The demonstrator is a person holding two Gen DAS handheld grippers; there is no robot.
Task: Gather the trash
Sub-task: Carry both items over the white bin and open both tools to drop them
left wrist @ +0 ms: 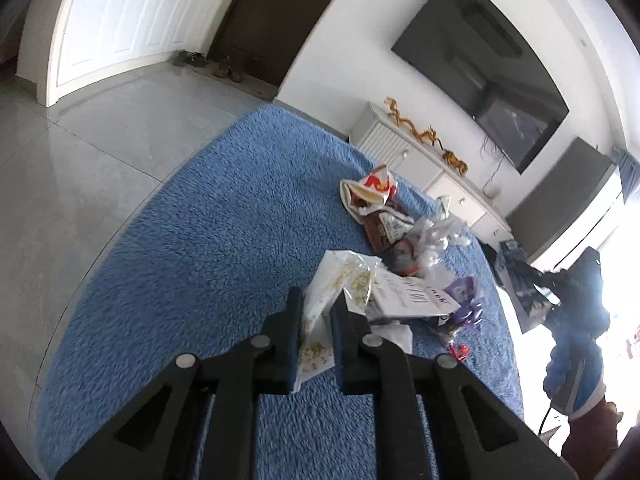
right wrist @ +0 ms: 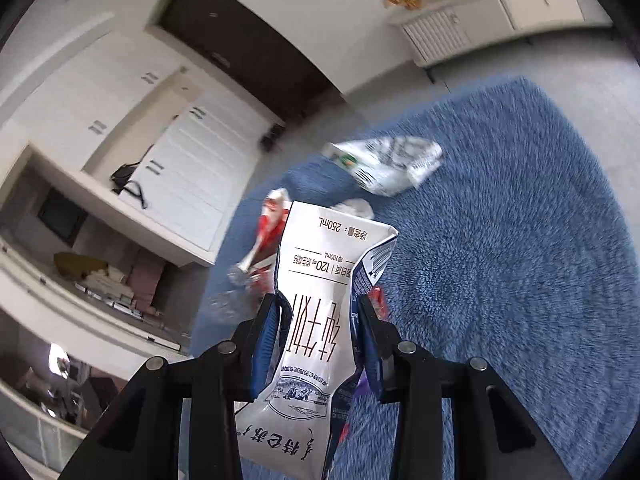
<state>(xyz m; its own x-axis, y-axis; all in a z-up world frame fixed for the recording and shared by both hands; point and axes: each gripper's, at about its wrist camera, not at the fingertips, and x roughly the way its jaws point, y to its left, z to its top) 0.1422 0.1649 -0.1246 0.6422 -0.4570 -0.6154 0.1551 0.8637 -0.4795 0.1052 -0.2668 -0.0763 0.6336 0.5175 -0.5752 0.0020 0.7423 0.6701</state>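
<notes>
1. On the blue rug [left wrist: 208,240], a heap of trash lies toward the far right side, near the white cabinet [left wrist: 424,160] that runs under the wall-mounted television [left wrist: 480,68].
2. The left hand-held gripper [left wrist: 316,308] hangs low over the near edge of that heap, its jaws drawn close and pinching a clear plastic bag [left wrist: 344,276] with yellowish crumbs inside; the bag's lower end trails between the fingers.
3. Just right of that bag lies a flattened white carton [left wrist: 412,296] with dark lettering, and a purple wrapper [left wrist: 464,292] touches its right side.
4. Farther off in the heap sit a red and white snack bag [left wrist: 372,192], a brown packet [left wrist: 384,228] beside it, and crumpled clear plastic [left wrist: 436,240].
5. The right hand-held gripper [right wrist: 320,300] is closed part-way on a crushed white milk carton [right wrist: 320,280] printed with Chinese characters and "250mL"; the carton stands up between the blue-padded fingers and is dented where they press.
6. Beyond that carton, on the rug, a white printed bag [right wrist: 392,168] lies apart from the rest, while a red wrapper [right wrist: 272,224] and some silvery foil [right wrist: 240,272] lie to the left at the rug's edge. These are blurred.
7. A golden dragon ornament [left wrist: 424,132] stretches along the top of the white cabinet.
</notes>
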